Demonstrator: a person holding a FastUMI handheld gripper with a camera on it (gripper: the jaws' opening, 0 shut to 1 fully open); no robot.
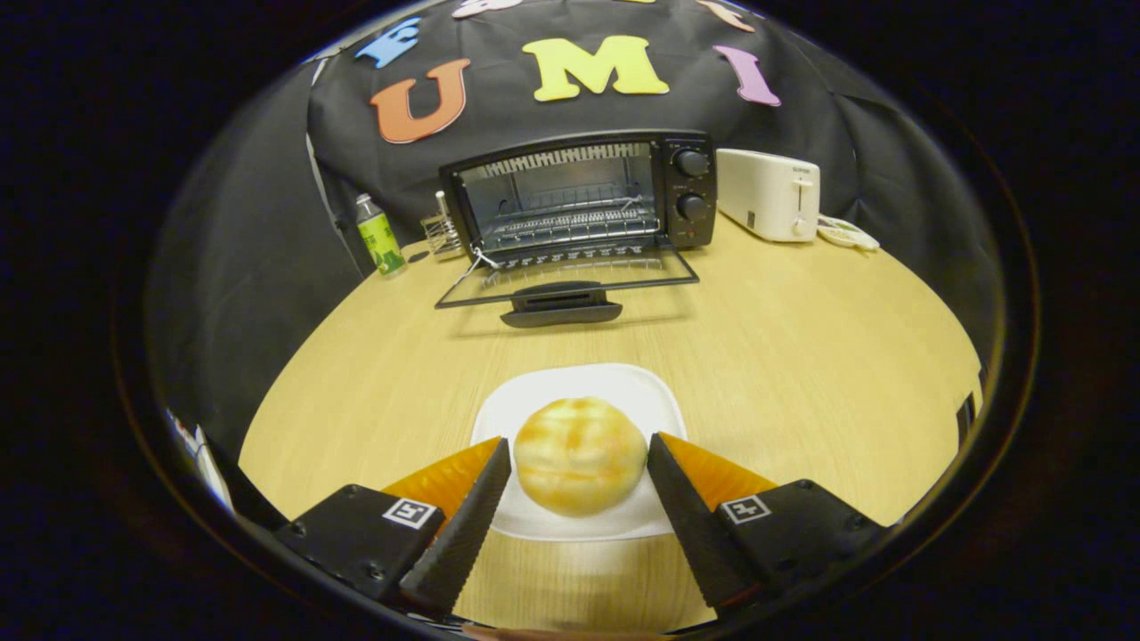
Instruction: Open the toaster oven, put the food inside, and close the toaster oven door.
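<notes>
Gripper view, fingers in the foreground. The gripper (579, 458) is spread wide, its two fingers (472, 516) standing on either side of a round bun (580, 455) with a small gap showing at each flank, so nothing is gripped yet. The bun lies between the fingertips on a white plate (534, 396), which rests on the wooden table (802, 356); this straddling stance suits a sideways pinch, and the next move is probably to close the fingers on the bun's soft sides (gently, since bread of this kind is likely to dent).

Well beyond the fingers, straight ahead, stands the toaster oven (583, 196) with its glass door (570, 271) already folded down flat toward the plate, handle (561, 307) nearest the gripper. The wire rack (570, 227) inside is bare, so the opening step looks done while loading and closing remain. The lowered door lies across the approach, and the bun will probably have to travel above it to reach the rack.

Beside the oven, on its knob side, sits a white pop-up toaster (770, 191); on the other side stand a green-labelled bottle (378, 236) and a small wire holder (438, 236), both clear of the likely path.
</notes>
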